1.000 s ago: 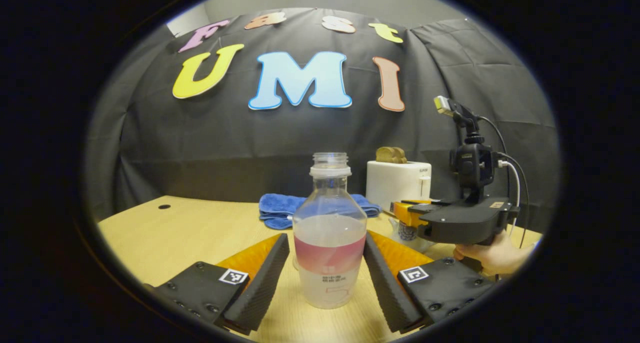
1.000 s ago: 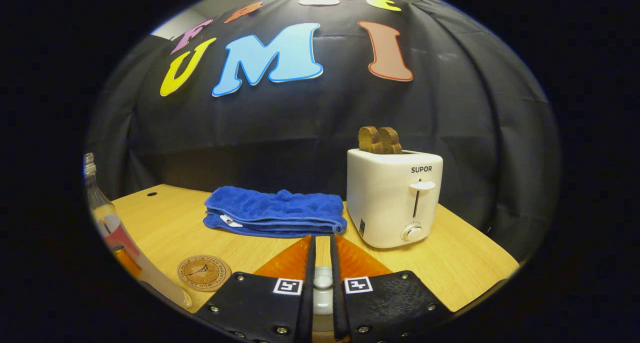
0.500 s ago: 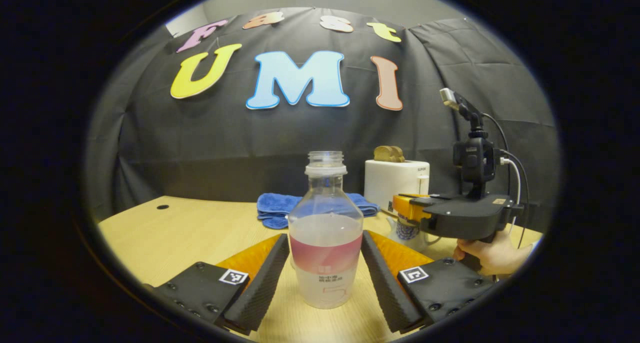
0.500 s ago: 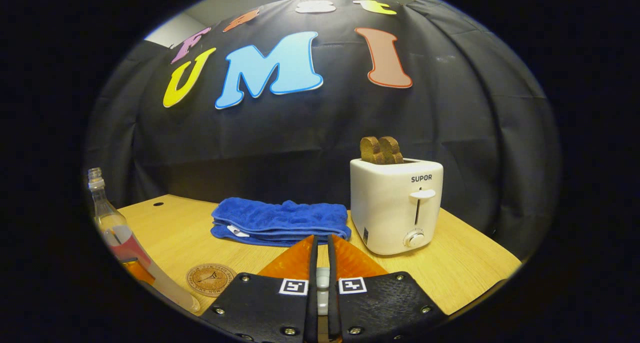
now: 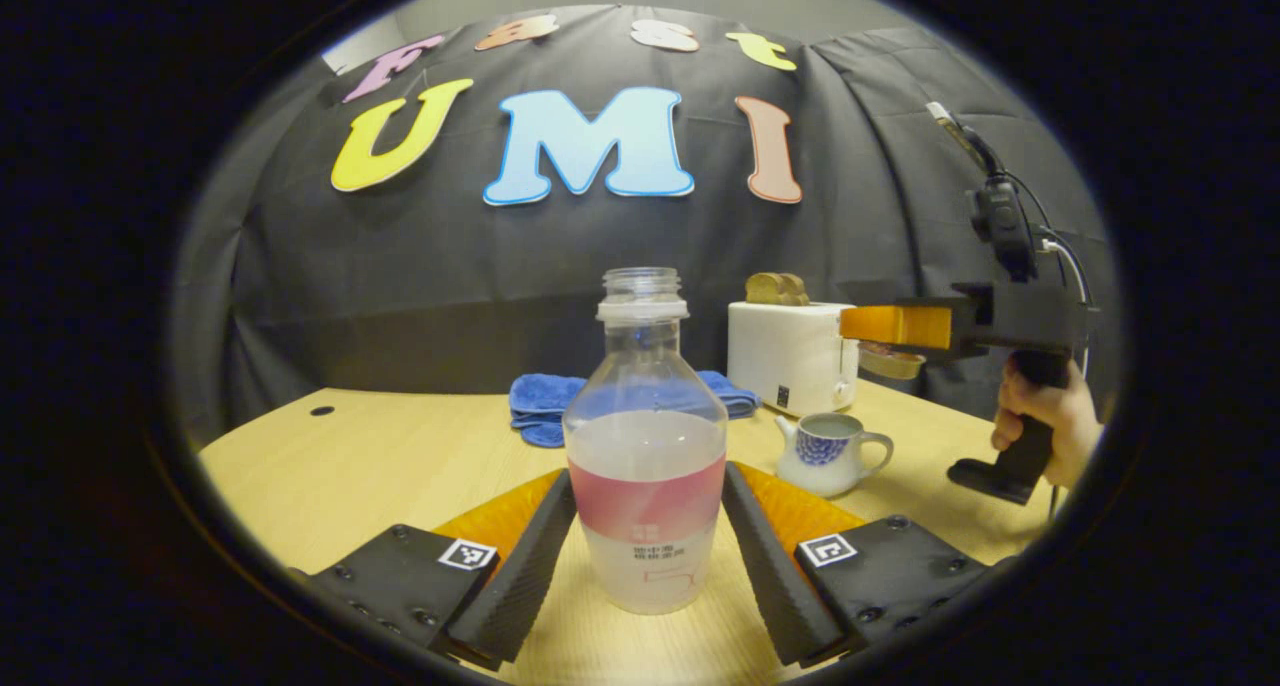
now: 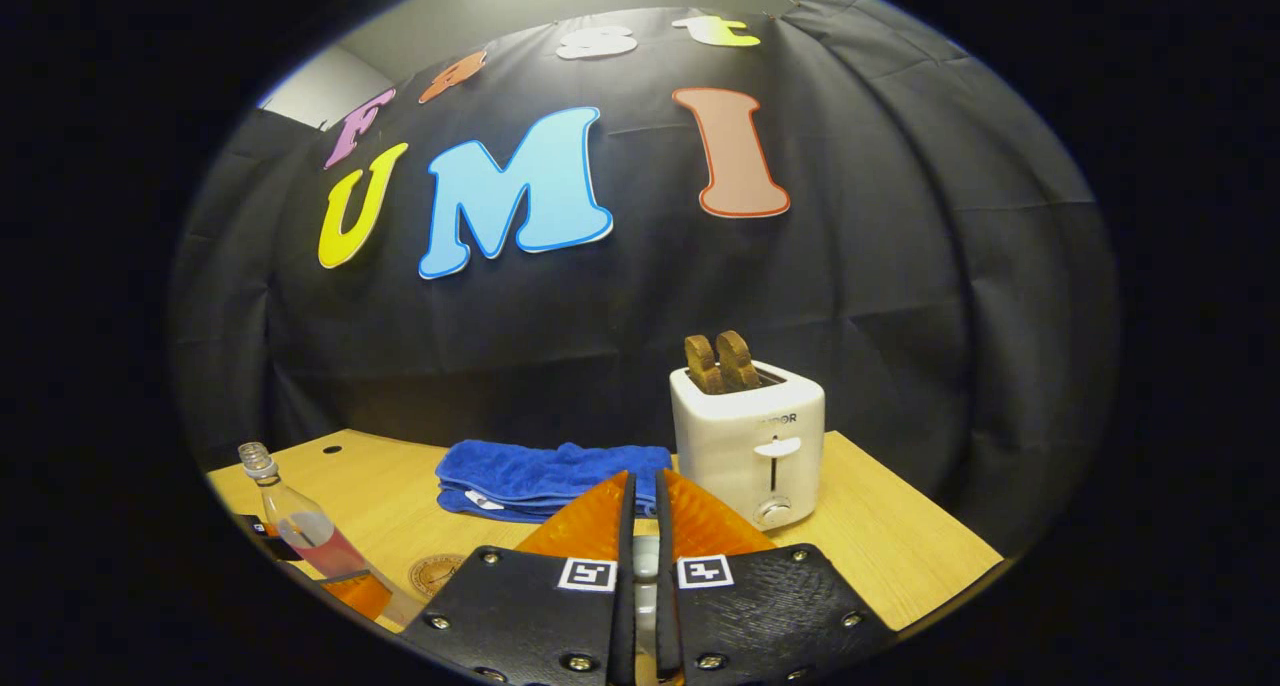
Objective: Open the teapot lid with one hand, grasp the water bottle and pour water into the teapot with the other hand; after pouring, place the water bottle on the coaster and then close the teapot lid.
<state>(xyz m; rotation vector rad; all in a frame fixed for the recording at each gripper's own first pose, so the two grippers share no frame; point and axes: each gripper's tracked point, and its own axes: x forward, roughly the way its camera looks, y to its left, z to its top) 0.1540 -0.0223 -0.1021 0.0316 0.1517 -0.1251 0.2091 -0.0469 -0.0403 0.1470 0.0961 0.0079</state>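
In the left gripper view, my left gripper (image 5: 648,526) has its two fingers on either side of the water bottle (image 5: 645,446). The fingers sit right at the bottle's sides by its pink band, but I cannot tell if they press on it. The bottle stands upright on the wooden table (image 5: 380,466) with no cap on (it is about half full). To the right, the small white teapot (image 5: 828,452) with a blue pattern stands on the table with its top open. Above it, a hand (image 5: 1045,421) holds my right gripper (image 5: 885,328) up in the air, and the teapot lid (image 5: 890,362) hangs just under its fingers. Behind them I see a blue towel (image 5: 540,401) and a white toaster (image 5: 790,354) with toast in it.

In the right gripper view, my right gripper (image 6: 640,526) is closed down to a thin slit, with a small pale piece pinched between the fingers (I think it is the lid's knob). The round coaster (image 6: 435,572) lies on the table near the bottle (image 6: 315,536), at the lower left. The towel (image 6: 545,478) and the toaster (image 6: 750,446) are farther back.
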